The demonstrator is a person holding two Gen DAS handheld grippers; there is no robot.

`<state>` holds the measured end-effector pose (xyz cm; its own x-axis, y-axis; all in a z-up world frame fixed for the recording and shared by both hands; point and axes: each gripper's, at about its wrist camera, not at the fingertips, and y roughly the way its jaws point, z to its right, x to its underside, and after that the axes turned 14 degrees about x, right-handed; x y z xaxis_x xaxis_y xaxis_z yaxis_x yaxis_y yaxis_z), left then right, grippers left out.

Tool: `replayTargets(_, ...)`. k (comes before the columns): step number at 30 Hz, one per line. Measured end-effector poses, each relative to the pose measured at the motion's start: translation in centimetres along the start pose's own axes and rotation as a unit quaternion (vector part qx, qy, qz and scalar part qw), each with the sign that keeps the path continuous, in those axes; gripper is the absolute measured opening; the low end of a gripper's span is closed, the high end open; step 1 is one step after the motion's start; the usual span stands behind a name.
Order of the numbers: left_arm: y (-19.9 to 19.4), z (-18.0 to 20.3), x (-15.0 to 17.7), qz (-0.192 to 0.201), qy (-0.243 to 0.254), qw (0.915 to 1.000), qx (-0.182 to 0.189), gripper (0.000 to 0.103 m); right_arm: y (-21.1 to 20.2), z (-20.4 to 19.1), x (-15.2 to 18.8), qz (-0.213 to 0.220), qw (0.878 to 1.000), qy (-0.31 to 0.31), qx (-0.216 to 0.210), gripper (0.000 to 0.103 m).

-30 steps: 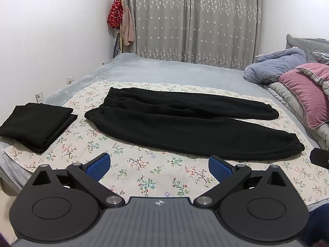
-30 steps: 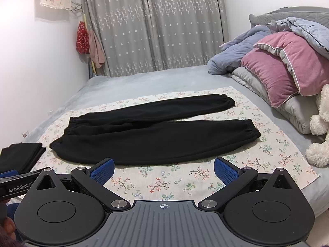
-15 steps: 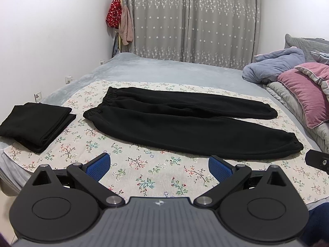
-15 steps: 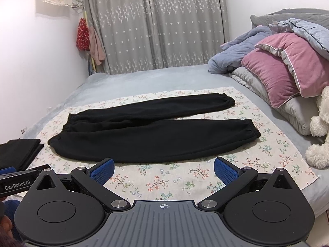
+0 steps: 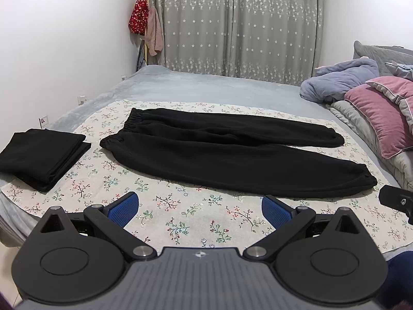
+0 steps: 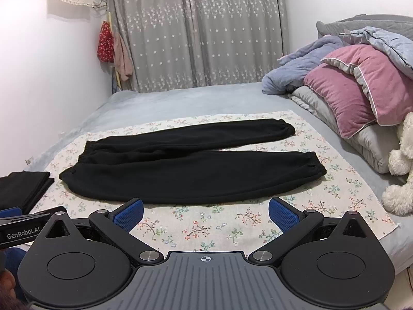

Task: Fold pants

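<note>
Black pants (image 5: 222,152) flat, legs spread

The pants (image 5: 222,152) are plain black, and so is the folded garment (image 5: 41,155) at nine o'clock. Under them lies a cream cloth (image 5: 180,214) sprigged with small red and green flowers. The bedsheet (image 5: 206,85) is pale grey-blue, the curtain (image 5: 232,23) grey with white stars (in bands), the pillow (image 6: 361,87) dusty pink, the gripper pads (image 5: 124,208) blue.

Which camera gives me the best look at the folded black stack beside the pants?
Left wrist view: the folded black stack shows whole, lying on the floral cloth near the waistband. The right wrist view catches only its edge at the frame's left.
</note>
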<state>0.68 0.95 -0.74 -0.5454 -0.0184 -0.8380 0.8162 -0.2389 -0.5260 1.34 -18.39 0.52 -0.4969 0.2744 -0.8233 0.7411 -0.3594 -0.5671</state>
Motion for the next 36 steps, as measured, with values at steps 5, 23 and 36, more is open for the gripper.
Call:
replayTargets(5,0.04,0.03,0.0,0.0,0.0,1.0,0.001,0.093,0.0,0.1,0.04,0.001,1.0,0.001,0.002,0.103)
replayTargets(23,0.09,0.1,0.16,-0.003,-0.001,1.0,0.008,0.093,-0.11,-0.13,0.07,0.003,1.0,-0.005,-0.001,0.103)
replayTargets(36,0.1,0.04,0.29,-0.004,-0.002,1.0,0.008,0.093,-0.11,-0.16,0.09,0.003,1.0,-0.006,-0.001,0.103)
